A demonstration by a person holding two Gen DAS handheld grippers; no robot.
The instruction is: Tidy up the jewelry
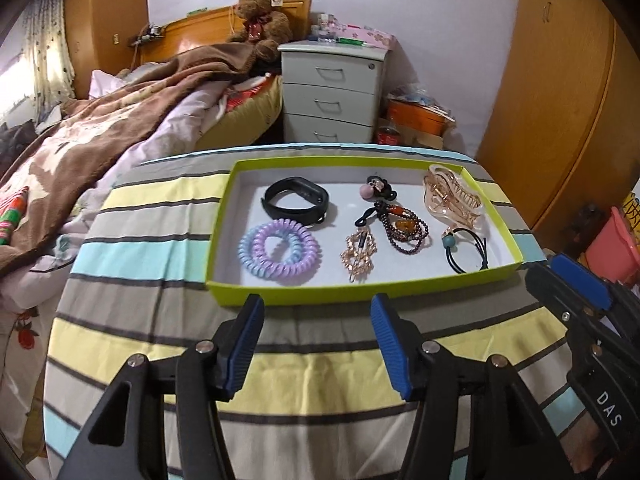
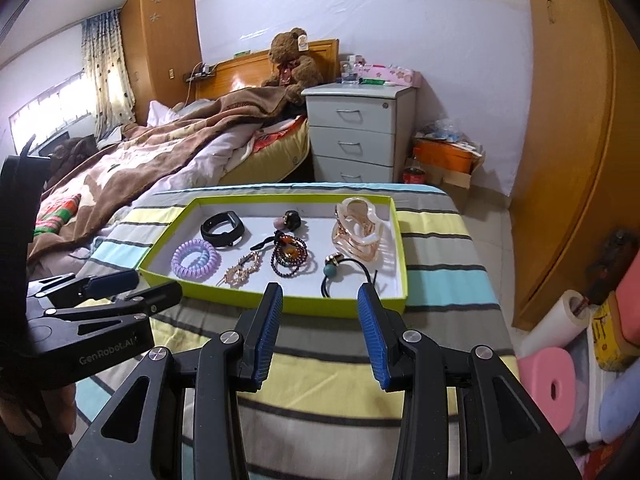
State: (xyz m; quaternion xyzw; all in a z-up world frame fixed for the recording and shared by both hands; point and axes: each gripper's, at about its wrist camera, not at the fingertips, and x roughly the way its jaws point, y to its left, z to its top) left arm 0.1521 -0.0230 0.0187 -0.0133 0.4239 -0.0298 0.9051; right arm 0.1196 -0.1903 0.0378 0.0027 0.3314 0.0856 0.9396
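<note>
Both held above the striped cloth (image 1: 160,256) on the table, short of the near wall of the green tray (image 1: 304,294), tilted down toward it

Left gripper (image 1: 316,320): jaws apart, blue pads facing each other with only cloth between them, nothing clamped. Seen from the right wrist view, low at the left edge, side-on, fingers also parted

Right gripper (image 2: 320,312): jaws apart as well, nothing between the pads, tips just over the tray's near rim in its own view. Visible from the left wrist view at the far right, beside the tray's near right corner

Inside the tray, all ahead of the grippers and apart from them:
- straight ahead of the left gripper, nearest: gold rhinestone hair clip (image 1: 357,254)
- ahead and left: coiled hair ties (image 1: 278,250), purple and light blue, overlapping
- beyond those: black wristband (image 1: 296,199)
- ahead and slightly right: dark beaded bracelet (image 1: 406,228) with amber beads, a black cord trailing from it
- farther back: small pink and black hair bobble (image 1: 376,188)
- ahead of the right gripper, nearest: black elastic hair tie (image 2: 346,274) with teal and gold beads
- beyond it, in the far right corner: translucent pink claw clip (image 2: 358,226)

Behind the table: bed with brown blanket (image 1: 120,120), teddy bear (image 1: 262,14), grey drawer unit (image 1: 332,92)
</note>
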